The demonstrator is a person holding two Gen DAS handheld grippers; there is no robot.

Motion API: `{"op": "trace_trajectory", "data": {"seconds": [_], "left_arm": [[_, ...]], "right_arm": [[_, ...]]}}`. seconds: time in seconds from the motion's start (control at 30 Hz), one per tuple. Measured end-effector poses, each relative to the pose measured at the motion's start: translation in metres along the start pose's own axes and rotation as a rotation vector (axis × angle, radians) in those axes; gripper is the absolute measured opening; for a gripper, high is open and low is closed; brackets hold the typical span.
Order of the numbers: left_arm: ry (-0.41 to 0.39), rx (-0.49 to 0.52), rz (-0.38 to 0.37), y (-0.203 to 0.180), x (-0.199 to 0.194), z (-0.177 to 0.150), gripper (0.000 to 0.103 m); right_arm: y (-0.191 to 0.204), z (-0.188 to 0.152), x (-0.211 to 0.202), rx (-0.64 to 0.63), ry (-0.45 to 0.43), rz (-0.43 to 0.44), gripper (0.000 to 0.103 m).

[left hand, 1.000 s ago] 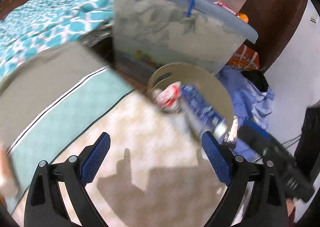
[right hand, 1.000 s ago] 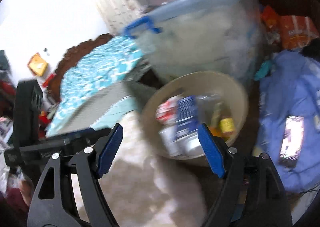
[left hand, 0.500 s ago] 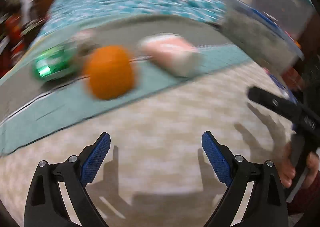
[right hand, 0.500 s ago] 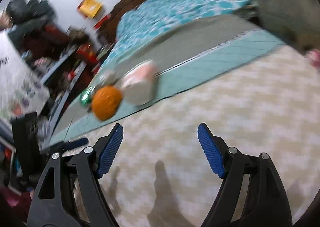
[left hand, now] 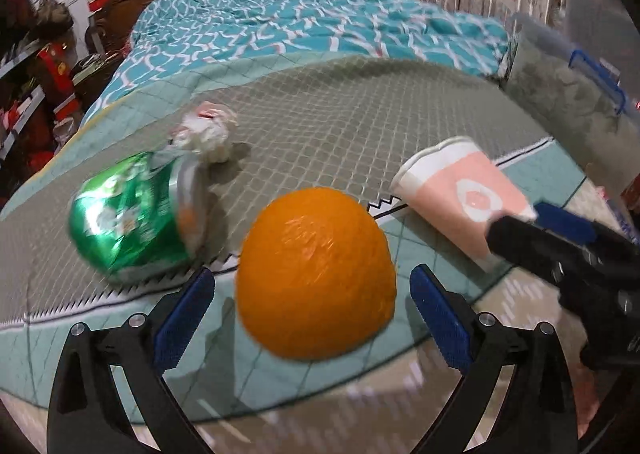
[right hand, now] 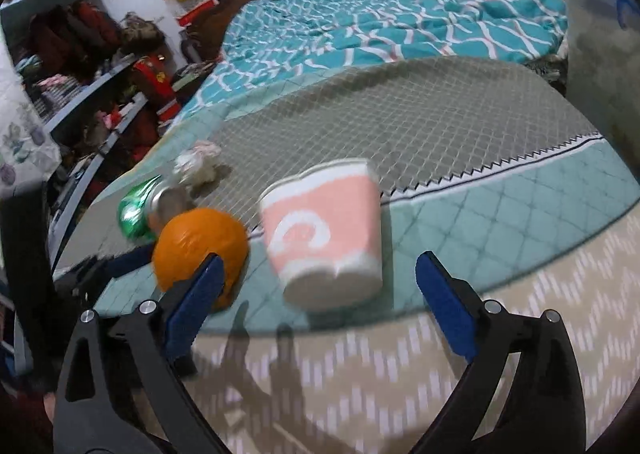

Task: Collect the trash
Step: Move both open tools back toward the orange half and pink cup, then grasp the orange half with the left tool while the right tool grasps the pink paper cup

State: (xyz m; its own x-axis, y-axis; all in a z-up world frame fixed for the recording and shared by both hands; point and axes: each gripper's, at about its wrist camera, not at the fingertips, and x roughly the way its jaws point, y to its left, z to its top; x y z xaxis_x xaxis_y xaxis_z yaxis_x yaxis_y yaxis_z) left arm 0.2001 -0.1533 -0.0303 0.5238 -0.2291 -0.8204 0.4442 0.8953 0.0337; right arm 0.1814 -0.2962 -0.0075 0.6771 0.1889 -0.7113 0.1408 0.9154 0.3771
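Several pieces lie on a grey and teal quilted mat [left hand: 360,113]. They are an orange [left hand: 316,274], a dented green can [left hand: 132,213], a crumpled paper wad [left hand: 206,133] and a pink paper cup [left hand: 464,197] on its side. My left gripper [left hand: 310,282] is opening, with the orange just ahead between its blue pads [left hand: 186,314], untouched. My right gripper [right hand: 320,266] is opening too. The cup [right hand: 324,238] lies right before it, base toward me and clear of the pads. The orange [right hand: 196,242] and can [right hand: 136,213] sit to its left.
A bed with a teal patterned blanket [left hand: 320,25] rises behind the mat. A clear storage bin with a blue handle [left hand: 580,93] stands at the right. Cluttered shelves [right hand: 100,93] line the left. Beige patterned floor covering [right hand: 400,374] lies under both grippers.
Both views swung left, away from the storage bin and a round bin of trash, onto the mat. The orange and cup have come much closer. Both jaws stand a little wider.
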Motion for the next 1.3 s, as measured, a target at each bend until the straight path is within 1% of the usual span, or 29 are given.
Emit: {"op": "trace_trajectory", "data": {"seconds": [0.03,0.07,0.1,0.13,0.17,0.23,0.3,0.4,0.47,0.5,0.6,0.63,0.67,0.7,0.8,0.83,0.87,0.93,1.13,1.3], "left_arm": [[0.027,-0.005,0.006,0.000,0.007,0.002,0.090],[0.045,-0.014,0.000,0.000,0.012,0.003,0.077],[0.046,-0.028,-0.026,0.003,0.011,0.002,0.075],[0.042,-0.030,-0.019,0.004,0.010,0.000,0.062],[0.038,-0.027,-0.009,0.005,0.006,-0.004,0.054],[0.036,-0.009,-0.006,0.004,-0.004,-0.017,0.048],[0.030,0.011,-0.021,0.001,-0.020,-0.039,0.048],[0.017,0.035,-0.038,-0.002,-0.052,-0.083,0.048],[0.007,0.047,-0.025,-0.004,-0.072,-0.111,0.049],[0.002,0.039,-0.031,-0.003,-0.082,-0.125,0.050],[-0.015,0.028,-0.017,-0.003,-0.102,-0.157,0.053],[-0.020,0.022,-0.017,-0.002,-0.106,-0.163,0.055],[-0.026,0.016,-0.016,-0.002,-0.109,-0.169,0.056],[-0.028,0.013,-0.017,-0.001,-0.112,-0.172,0.057],[-0.031,-0.007,-0.010,0.001,-0.113,-0.175,0.062],[-0.032,-0.010,-0.012,0.001,-0.114,-0.175,0.062],[-0.032,-0.013,-0.014,0.001,-0.114,-0.176,0.063],[-0.031,-0.020,-0.009,0.002,-0.113,-0.176,0.066],[-0.032,-0.016,0.013,0.002,-0.114,-0.177,0.069],[-0.033,-0.019,0.017,0.002,-0.115,-0.179,0.072]], "right_arm": [[-0.001,0.002,0.006,0.001,0.013,0.004,0.094],[-0.002,0.002,0.013,-0.006,0.040,0.008,0.081],[-0.003,0.000,0.018,-0.014,0.068,0.024,0.067],[-0.002,-0.003,0.016,-0.019,0.061,0.034,0.066],[0.001,-0.009,0.011,-0.032,0.061,0.037,0.065],[0.005,-0.024,0.001,-0.037,0.072,0.068,0.065],[0.010,-0.048,-0.017,-0.041,0.072,0.103,0.065],[0.020,-0.090,-0.049,-0.039,0.077,0.152,0.065],[0.030,-0.118,-0.069,-0.057,0.066,0.157,0.065],[0.033,-0.131,-0.078,-0.060,0.065,0.172,0.065],[0.041,-0.159,-0.097,-0.053,0.051,0.196,0.065],[0.042,-0.163,-0.098,-0.054,0.049,0.196,0.066],[0.043,-0.168,-0.100,-0.066,0.028,0.191,0.066],[0.046,-0.171,-0.101,-0.086,0.012,0.174,0.066],[0.049,-0.175,-0.102,-0.091,0.006,0.159,0.068],[0.047,-0.176,-0.102,-0.085,0.002,0.169,0.072],[0.045,-0.176,-0.104,-0.074,-0.004,0.179,0.079],[0.040,-0.177,-0.106,-0.042,-0.018,0.186,0.085],[0.029,-0.175,-0.108,0.018,-0.039,0.221,0.086],[0.026,-0.175,-0.109,0.035,-0.042,0.239,0.086]]}}
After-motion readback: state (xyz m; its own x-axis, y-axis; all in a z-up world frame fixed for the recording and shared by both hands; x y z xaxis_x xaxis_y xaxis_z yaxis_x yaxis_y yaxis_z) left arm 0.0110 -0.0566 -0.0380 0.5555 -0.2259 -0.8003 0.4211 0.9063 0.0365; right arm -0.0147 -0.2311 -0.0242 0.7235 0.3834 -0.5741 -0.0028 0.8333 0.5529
